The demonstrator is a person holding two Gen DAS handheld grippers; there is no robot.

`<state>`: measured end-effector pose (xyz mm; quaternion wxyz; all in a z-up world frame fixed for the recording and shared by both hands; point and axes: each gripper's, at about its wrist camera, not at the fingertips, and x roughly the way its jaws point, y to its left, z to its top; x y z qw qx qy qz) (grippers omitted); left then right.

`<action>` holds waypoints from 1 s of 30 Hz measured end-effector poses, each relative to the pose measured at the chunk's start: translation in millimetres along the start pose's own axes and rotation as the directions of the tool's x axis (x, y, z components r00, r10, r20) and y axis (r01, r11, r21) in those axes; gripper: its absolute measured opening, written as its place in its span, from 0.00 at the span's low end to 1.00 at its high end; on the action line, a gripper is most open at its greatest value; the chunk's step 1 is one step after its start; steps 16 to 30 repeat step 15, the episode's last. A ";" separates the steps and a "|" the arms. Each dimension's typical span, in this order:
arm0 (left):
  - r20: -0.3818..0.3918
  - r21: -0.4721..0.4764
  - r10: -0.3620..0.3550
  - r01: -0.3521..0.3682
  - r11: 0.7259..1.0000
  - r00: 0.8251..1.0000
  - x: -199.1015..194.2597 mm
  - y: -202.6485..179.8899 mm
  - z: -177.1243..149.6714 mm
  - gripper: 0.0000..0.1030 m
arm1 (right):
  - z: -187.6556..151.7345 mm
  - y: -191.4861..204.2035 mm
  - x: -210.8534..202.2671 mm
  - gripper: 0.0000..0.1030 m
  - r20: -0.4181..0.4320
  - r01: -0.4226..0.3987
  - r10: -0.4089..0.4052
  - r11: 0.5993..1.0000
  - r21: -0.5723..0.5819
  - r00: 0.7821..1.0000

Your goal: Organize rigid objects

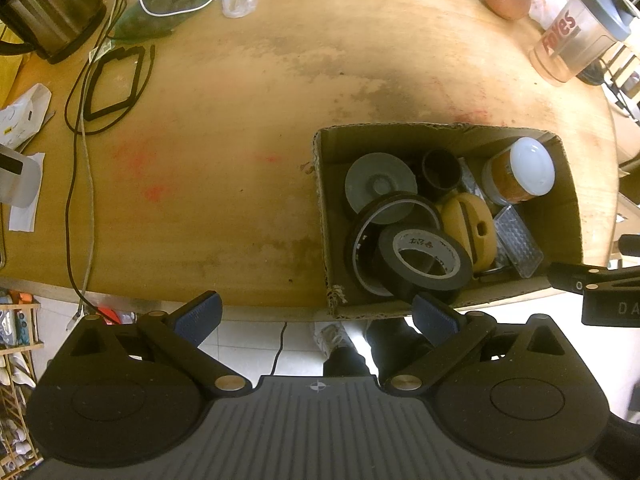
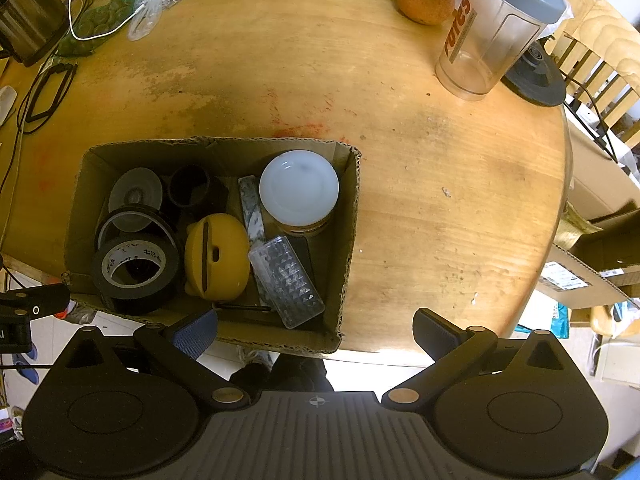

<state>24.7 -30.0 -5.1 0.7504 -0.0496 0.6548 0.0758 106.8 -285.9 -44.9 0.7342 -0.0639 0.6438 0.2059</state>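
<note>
Risk first: cardboard box (image 2: pixel 348 216) sits at the near tabletop (image 2: pixel 440 200) edge, its front wall seemingly overhanging; a nudge from my left tool (image 1: pixel 316 312) or right tool (image 2: pixel 316 332) could tip it. Both tools gape wide, holding nothing, pulled back off the edge. Inside: black tape roll (image 2: pixel 134 266), yellow slotted piece (image 2: pixel 224 256), clear faceted case (image 2: pixel 288 280), white-lidded jar (image 2: pixel 298 190). Loose stacking; tape may slide. Right view shows chair and shaker cup (image 2: pixel 492 28) fully; left view alone shows the kettle (image 1: pixel 48 4) whole, and cables.
</note>
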 end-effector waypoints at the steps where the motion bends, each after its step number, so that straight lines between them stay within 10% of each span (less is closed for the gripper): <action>1: 0.000 0.000 -0.001 0.001 1.000 1.000 0.1 -0.1 0.0 1.00 | 0.0 0.0 0.0 1.00 0.000 0.000 0.000 1.000 0.000 1.000; 30: 0.051 -0.016 -0.009 0.010 1.000 0.999 -7.3 6.4 2.3 1.00 | -1.0 -0.7 1.4 1.00 -0.002 -0.001 0.001 1.000 0.004 1.000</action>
